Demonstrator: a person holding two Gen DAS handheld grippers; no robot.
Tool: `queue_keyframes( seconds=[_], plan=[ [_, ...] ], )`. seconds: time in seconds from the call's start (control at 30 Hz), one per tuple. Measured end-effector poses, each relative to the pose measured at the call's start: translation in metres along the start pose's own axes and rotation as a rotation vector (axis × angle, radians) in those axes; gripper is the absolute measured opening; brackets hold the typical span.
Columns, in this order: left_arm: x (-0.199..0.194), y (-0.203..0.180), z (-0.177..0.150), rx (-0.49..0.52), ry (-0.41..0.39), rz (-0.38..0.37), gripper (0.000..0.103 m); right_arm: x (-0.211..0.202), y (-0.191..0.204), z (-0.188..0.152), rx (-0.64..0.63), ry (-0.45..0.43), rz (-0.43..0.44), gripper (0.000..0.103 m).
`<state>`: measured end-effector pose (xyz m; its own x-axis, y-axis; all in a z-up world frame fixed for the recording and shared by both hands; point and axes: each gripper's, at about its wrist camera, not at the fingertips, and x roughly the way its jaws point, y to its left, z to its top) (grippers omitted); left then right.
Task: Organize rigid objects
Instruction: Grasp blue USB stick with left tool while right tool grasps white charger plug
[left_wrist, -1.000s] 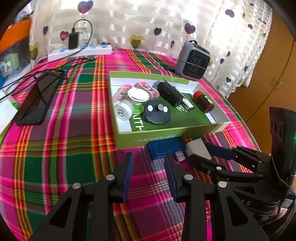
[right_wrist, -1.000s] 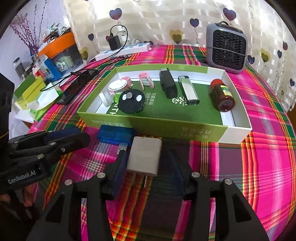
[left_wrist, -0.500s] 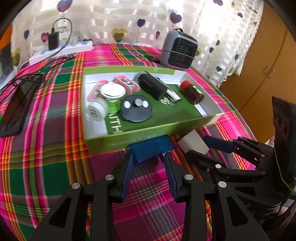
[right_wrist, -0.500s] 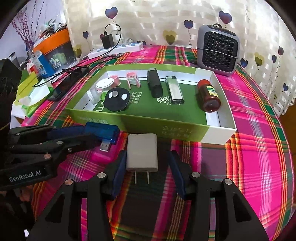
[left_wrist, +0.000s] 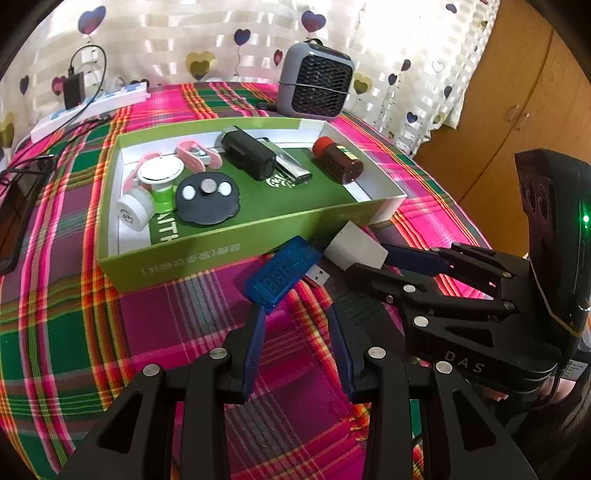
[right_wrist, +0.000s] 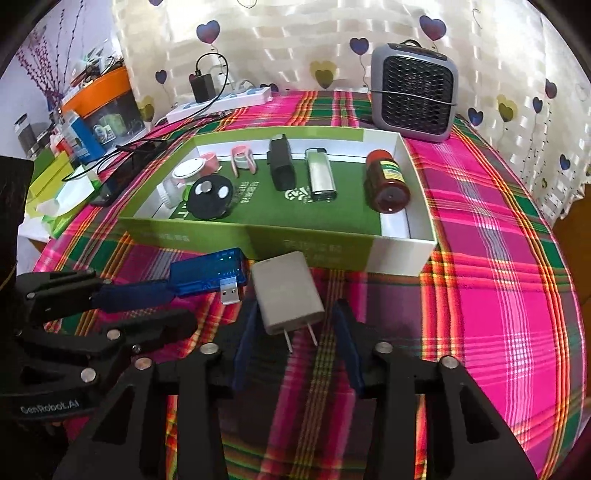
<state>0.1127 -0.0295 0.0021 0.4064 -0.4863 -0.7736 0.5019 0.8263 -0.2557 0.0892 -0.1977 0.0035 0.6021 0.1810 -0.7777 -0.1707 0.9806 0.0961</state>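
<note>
Fingers of my right gripper (right_wrist: 293, 332) are now closing around the white charger (right_wrist: 286, 297), not yet pinching; my left gripper (left_wrist: 295, 321) has reached the blue USB tester (left_wrist: 282, 275), open. Both lie just near of the green box (right_wrist: 332, 254).

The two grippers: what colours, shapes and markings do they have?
Both the left gripper and the right gripper are black linkage frames with silver rivets and blue-padded jaws. The left gripper bears white "GenRobot.AI" lettering; the right gripper bears "DAS" and a green light on its dark body.
</note>
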Motion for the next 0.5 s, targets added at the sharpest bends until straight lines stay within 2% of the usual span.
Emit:
queue_keyframes(
  seconds=[0.1, 0.27, 0.5],
  plan=[
    [-0.004, -0.003, 0.000, 0.019, -0.007, 0.003, 0.034, 0.000, -0.001, -0.001, -0.015, 0.001, 0.004, 0.039],
    [-0.012, 0.001, 0.005, 0.030, -0.037, 0.054, 0.034, 0.002, 0.000, 0.001, -0.066, 0.006, 0.016, 0.039],
    [-0.005, 0.008, 0.016, 0.040, -0.025, 0.081, 0.035, 0.005, -0.002, 0.004, -0.068, 0.002, 0.029, 0.039]
  ],
)
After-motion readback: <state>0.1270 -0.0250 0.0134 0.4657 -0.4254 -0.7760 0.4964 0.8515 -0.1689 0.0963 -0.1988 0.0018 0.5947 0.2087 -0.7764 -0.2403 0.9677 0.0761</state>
